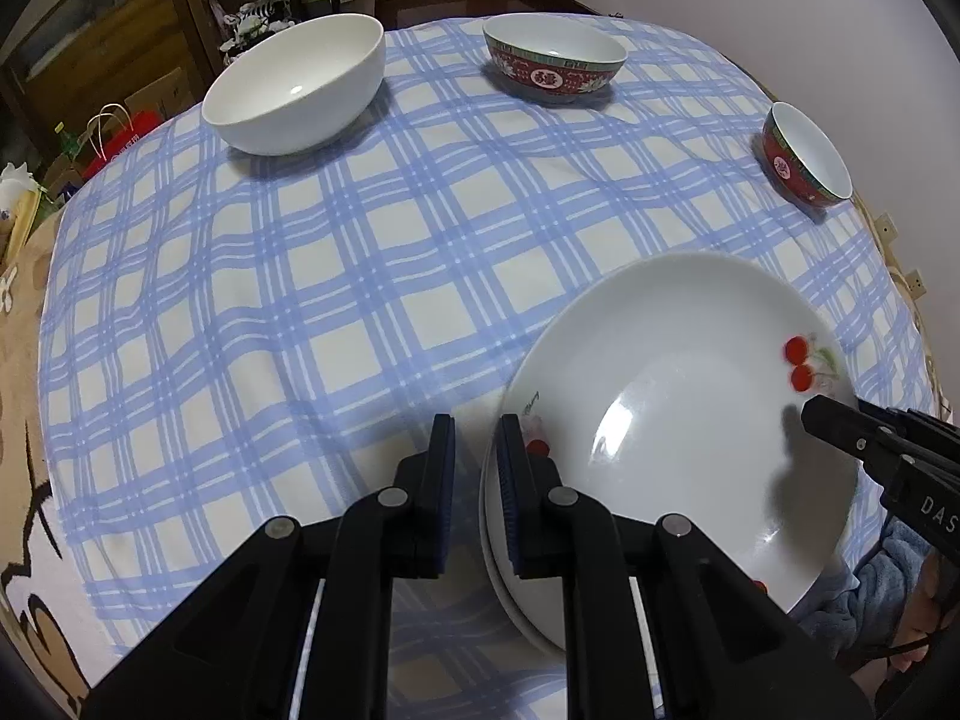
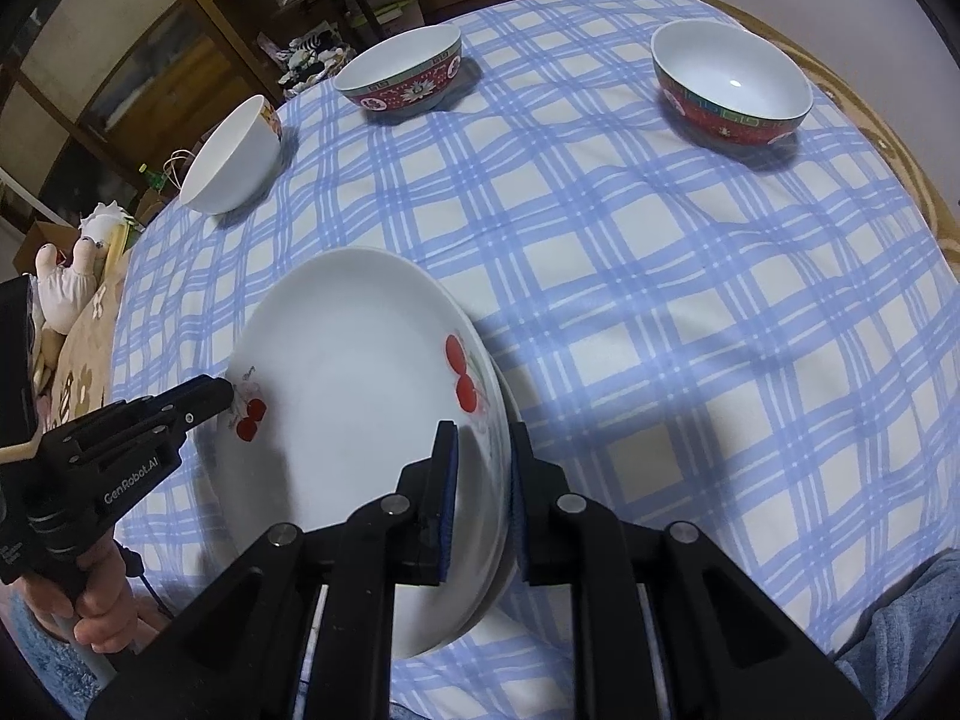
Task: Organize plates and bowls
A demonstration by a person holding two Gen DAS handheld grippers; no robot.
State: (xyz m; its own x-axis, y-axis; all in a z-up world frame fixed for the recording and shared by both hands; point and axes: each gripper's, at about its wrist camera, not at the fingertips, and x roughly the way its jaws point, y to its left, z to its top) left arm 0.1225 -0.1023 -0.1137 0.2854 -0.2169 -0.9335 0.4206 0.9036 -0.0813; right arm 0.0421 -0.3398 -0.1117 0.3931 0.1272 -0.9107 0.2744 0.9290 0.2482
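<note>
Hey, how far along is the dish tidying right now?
Done: the cherry plate sits on a second plate. In hand: the left gripper and right gripper at its rim. Left: the white bowl, a red bowl and the other red bowl stand apart, unstacked.

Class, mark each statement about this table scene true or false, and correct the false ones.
1. The cherry plate sits on a second plate. True.
2. Every bowl is plain white. False: one white bowl is plain, but two red bowls are patterned.
3. The bowls are stacked inside one another. False: all three stand apart on the checked tablecloth.
4. The plates' rim lies between the fingers of the right gripper. True.
</note>
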